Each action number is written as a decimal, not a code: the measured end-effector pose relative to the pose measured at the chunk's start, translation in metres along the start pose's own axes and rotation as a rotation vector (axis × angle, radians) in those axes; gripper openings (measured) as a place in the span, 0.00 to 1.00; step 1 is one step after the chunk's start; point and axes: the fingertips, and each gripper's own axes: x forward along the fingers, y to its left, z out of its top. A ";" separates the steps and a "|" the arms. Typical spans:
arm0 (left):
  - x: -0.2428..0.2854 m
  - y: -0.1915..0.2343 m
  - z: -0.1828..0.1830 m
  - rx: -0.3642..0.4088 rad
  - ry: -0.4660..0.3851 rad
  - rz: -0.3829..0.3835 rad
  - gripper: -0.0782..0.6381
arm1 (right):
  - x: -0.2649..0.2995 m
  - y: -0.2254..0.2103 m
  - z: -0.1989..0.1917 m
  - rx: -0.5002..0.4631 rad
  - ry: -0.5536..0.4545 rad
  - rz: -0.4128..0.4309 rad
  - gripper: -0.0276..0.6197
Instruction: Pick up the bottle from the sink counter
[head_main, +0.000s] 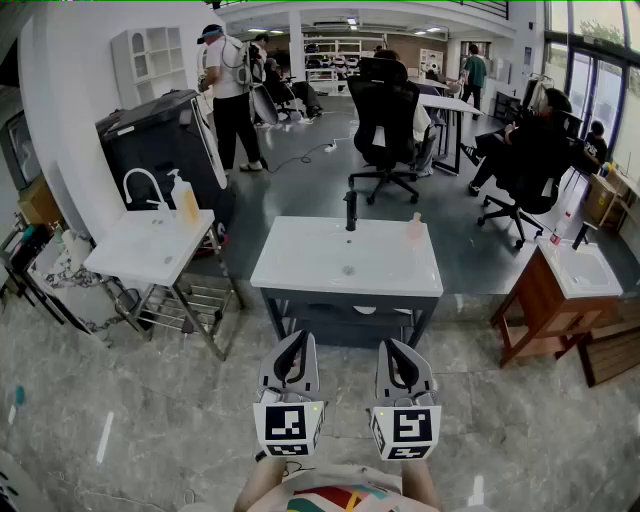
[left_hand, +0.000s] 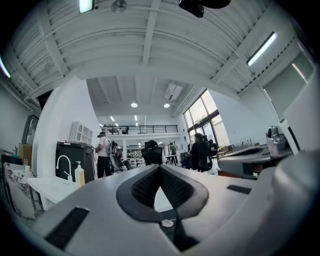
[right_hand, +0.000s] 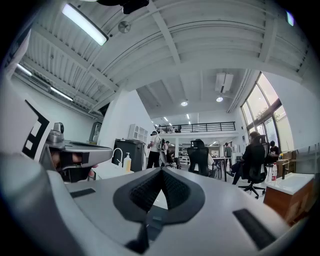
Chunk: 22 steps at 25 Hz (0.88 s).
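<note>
A small pale pink bottle (head_main: 414, 229) stands upright at the back right of the white sink counter (head_main: 300, 265), right of its black faucet (head_main: 350, 211). Both grippers are held side by side in front of the counter, short of its near edge and pointing at it. My left gripper (head_main: 298, 339) (left_hand: 160, 167) is shut with nothing between its jaws. My right gripper (head_main: 392, 346) (right_hand: 161, 170) is also shut and empty. The pink bottle does not show in either gripper view.
A second white sink (head_main: 140, 250) at the left carries a white faucet and a yellow soap bottle (head_main: 185, 199) (left_hand: 79, 175) (right_hand: 127, 162). A wooden-framed sink (head_main: 580, 270) stands at the right. Office chairs (head_main: 385, 125), desks and several people fill the room behind. A marble floor lies underfoot.
</note>
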 end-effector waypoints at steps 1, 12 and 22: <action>0.000 -0.001 -0.001 0.001 0.003 -0.001 0.13 | -0.001 0.000 -0.001 0.000 0.001 0.001 0.06; 0.007 -0.006 -0.003 0.005 0.012 -0.021 0.13 | 0.001 -0.003 -0.004 -0.010 0.008 0.004 0.06; 0.019 -0.008 -0.014 0.003 0.034 -0.013 0.13 | 0.009 -0.015 -0.010 0.028 -0.008 0.027 0.06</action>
